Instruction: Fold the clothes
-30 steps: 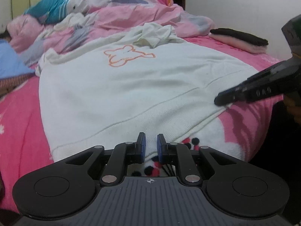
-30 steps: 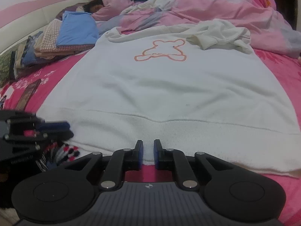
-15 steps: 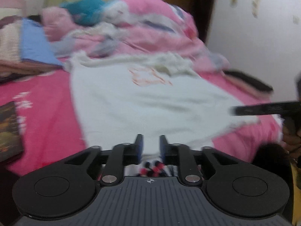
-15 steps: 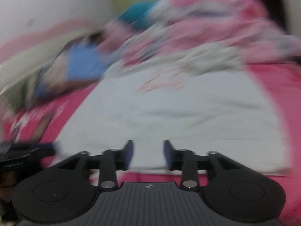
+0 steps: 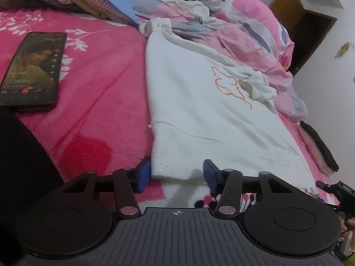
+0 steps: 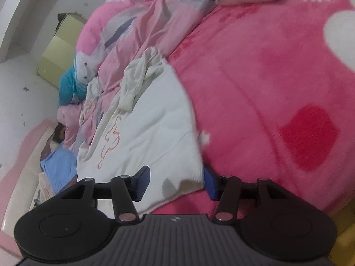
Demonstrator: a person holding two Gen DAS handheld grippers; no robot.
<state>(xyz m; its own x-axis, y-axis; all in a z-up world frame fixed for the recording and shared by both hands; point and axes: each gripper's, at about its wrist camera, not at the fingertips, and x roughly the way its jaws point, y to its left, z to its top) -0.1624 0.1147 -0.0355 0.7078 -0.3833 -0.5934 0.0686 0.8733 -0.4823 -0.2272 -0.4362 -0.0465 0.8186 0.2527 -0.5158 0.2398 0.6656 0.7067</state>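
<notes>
Pink fleece bedspread [image 5: 99, 102] w/ phone [image 5: 31, 71], white wall [image 5: 328, 84].

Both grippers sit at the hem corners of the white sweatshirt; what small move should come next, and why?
Probably close both grippers on the hem. The left gripper and right gripper have just been opening, and each now straddles a bottom corner of the white sweatshirt with the orange bear outline, the pads not yet pressing. The sweatshirt lies flat on the pink fleece blanket, so pinching both corners would allow lifting the hem for a fold.
</notes>
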